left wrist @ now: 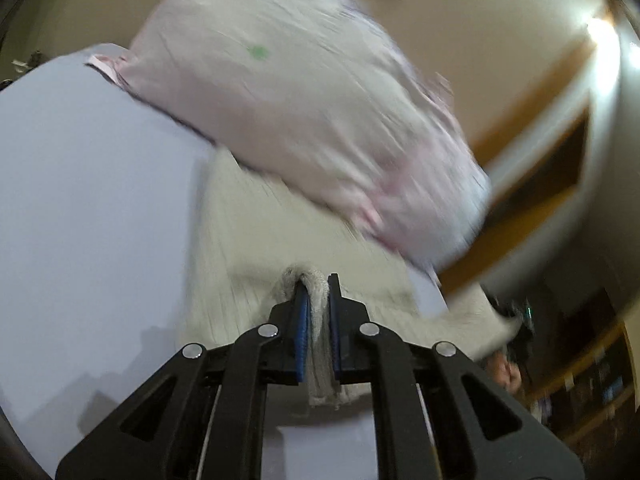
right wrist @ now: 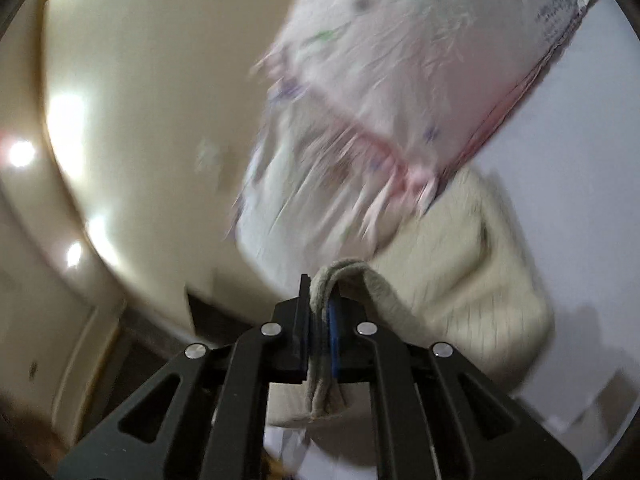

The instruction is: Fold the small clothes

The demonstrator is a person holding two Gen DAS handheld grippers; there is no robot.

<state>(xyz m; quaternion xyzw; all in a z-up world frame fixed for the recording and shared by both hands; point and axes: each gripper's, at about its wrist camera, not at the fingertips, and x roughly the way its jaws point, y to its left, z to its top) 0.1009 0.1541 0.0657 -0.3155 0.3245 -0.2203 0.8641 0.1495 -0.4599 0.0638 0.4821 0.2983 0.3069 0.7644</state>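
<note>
cream garment [left wrist: 256, 240] | edge pinched in left tool [left wrist: 318, 300] | right tool [right wrist: 320, 304] clamps other edge

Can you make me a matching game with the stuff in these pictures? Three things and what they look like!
Things:
1. knitted garment
2. patterned cloth
3. table

Looks:
A. pale pink with small prints
B. plain white and flat
C. cream, pinched by both grippers

The left gripper and right gripper each clamp an edge.

Pairs: 1-C, 2-A, 3-B
</note>
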